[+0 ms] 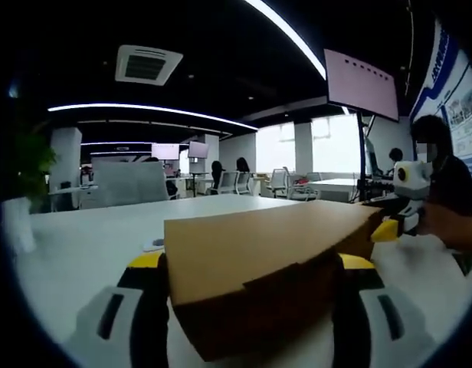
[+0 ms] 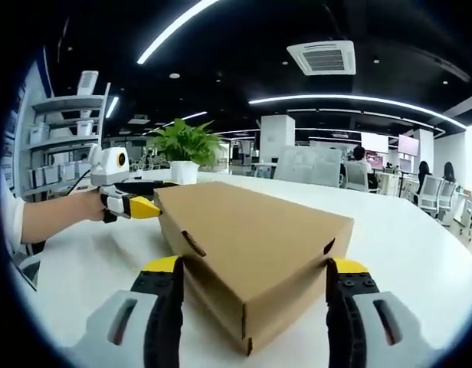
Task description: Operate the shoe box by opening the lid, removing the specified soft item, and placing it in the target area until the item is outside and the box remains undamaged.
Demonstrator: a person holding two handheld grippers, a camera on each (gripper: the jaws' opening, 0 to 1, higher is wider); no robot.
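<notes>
**Left view: box between open jaws, lid shut**

Brown box sits on white table, lid closed, one corner pointing near toward the camera. Left gripper jaws stand wide apart either side of the near end; contact with the cardboard can't be confirmed. Right gripper comes in at the far right end of the box, yellow tip at or just beside the top edge, held by a hand. Small pale object on table left of box, too small to identify. Plant far left. Office chairs far behind.
</notes>
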